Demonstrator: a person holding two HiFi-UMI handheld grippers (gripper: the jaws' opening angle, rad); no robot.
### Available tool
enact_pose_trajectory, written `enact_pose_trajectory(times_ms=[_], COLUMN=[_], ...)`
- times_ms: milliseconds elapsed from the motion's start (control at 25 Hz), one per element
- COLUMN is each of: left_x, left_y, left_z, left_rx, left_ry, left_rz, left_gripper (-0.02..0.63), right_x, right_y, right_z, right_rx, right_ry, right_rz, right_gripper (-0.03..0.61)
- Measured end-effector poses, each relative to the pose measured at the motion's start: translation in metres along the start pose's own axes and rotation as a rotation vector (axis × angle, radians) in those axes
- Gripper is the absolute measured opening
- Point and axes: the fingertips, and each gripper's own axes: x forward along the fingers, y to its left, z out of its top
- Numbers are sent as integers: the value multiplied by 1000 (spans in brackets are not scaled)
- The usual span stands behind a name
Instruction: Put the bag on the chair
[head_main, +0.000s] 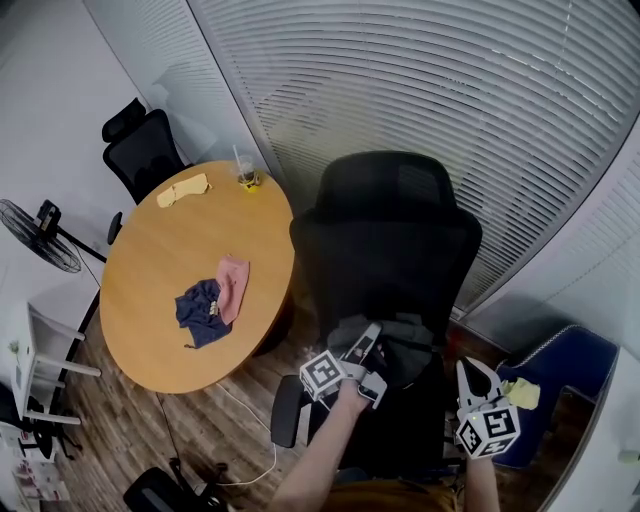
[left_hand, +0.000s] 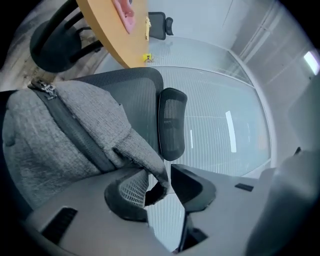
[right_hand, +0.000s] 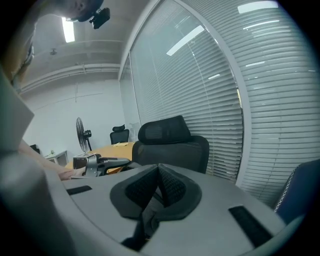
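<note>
left gripper (left_hand: 160, 181) spread — bag (left_hand: 65, 135) corner between jaws | right gripper (right_hand: 159, 169) pressed together

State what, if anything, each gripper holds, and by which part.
Nothing is held. The left gripper is open, a corner of the grey bag loose between its jaws; the right gripper is shut, empty.

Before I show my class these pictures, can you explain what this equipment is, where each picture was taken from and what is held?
A person holds a two-jaw gripper in each hand. The head view looks down from a head camera; each gripper view looks along its own jaws. The left gripper has open jaws, a corner of the grey bag between them; the bag lies on the office chair. The right gripper is shut and empty. The round table carries garments and a cup.
</note>
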Motion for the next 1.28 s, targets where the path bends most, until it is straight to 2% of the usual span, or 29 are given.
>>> enact_pose_trajectory(times_ms=[240, 320, 400, 640, 800, 960, 1280], left_x=[-35, -48, -59, -84, -98, -110, -120], left_y=[7, 10, 7, -31, -61, -85, -135], left_z=[-5, -6, -7, -13, -17, -20, -23], left_rx=[69, 109, 189, 435, 630, 862, 1099], left_ry=[17, 20, 21, 53, 115, 153, 120], left_rz=[77, 127, 174, 215, 240, 279, 224], left_gripper=[140, 137, 84, 25, 23, 23, 23], right_x=[-8, -11, -12, -23, -36, -44, -58], right_y=[15, 22, 29, 49, 62, 73, 84], right_z=[8, 10, 12, 27, 32, 32, 49], right_rx=[-4, -11, -31, -51, -41, -36, -77], right_ry=[-31, -37, -41, -88, -120, -119, -169], right_rz=[4, 8, 17, 13, -14, -30, -64], right_gripper=[14, 14, 14, 14, 14, 14, 12])
